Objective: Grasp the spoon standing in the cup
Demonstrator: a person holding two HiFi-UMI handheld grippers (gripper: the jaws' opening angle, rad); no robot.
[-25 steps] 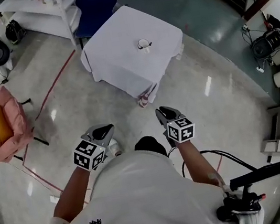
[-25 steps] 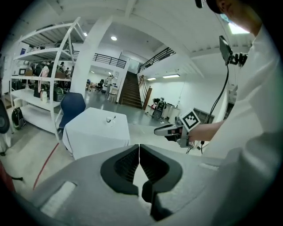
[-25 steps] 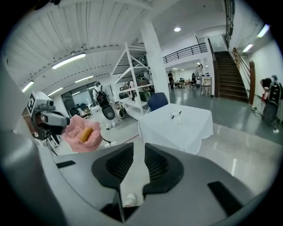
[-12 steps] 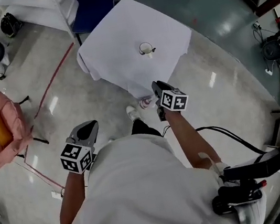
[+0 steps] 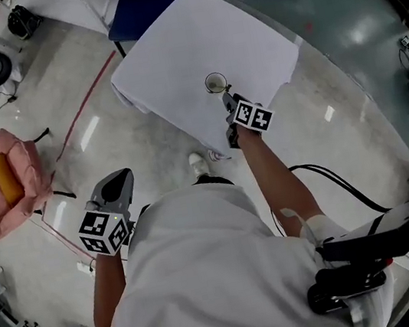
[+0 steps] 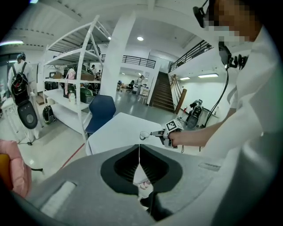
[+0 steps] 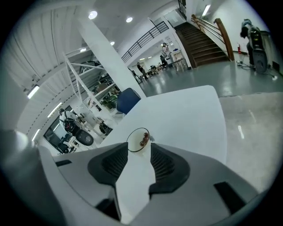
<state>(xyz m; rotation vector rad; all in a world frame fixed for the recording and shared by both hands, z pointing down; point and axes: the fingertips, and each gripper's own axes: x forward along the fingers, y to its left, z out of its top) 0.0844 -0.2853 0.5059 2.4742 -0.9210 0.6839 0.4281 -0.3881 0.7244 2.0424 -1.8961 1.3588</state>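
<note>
A small white cup (image 5: 215,82) stands on the white-clothed table (image 5: 171,56). In the right gripper view the cup (image 7: 136,140) sits just beyond my jaw tips, with the spoon (image 7: 144,141) leaning at its right rim, its end brownish. My right gripper (image 5: 228,102) is stretched out over the table's near edge, close to the cup. Its jaws are opening and nothing lies between the pads (image 7: 118,161). My left gripper (image 5: 117,183) hangs low at my left side over the floor, its jaws shut (image 6: 139,145) with nothing in them.
A blue chair (image 5: 143,2) stands behind the table. A pink seat with a yellow cushion (image 5: 2,181) is at the left. White shelving (image 6: 73,84) lines the far left. A black cable (image 5: 332,184) trails on the floor at my right.
The person has stepped toward the table. My right gripper has reached forward from waist height to just short of the cup. My left gripper stayed low at the left.
</note>
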